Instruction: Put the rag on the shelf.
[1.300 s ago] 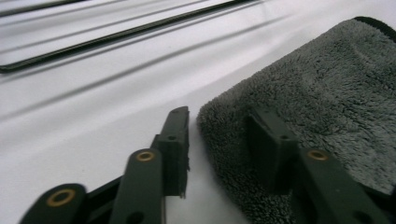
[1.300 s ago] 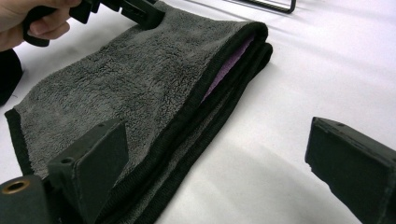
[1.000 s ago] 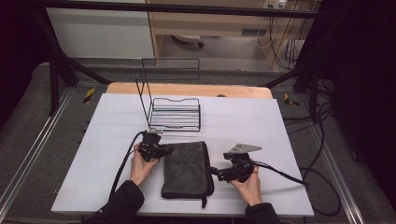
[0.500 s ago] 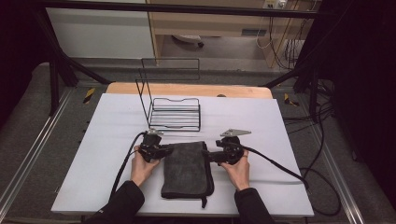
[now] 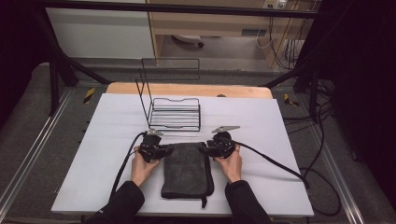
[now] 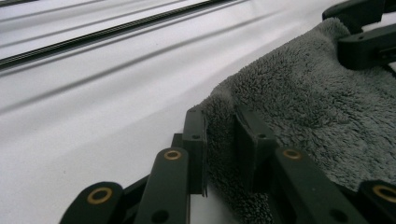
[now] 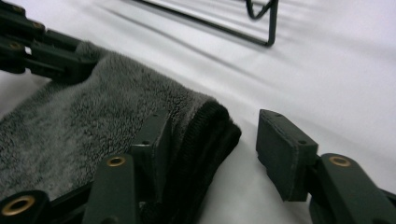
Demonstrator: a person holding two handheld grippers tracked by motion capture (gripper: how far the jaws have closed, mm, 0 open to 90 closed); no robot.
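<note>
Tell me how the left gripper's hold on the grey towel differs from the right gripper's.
The left gripper is shut on the grey towel, pinching its far left corner; the right gripper has just been closing and stands open around the far right corner, one pad clear of the cloth. Both lie low at the towel's far edge.

Bright table, dark surroundings, soft close-ups
</note>
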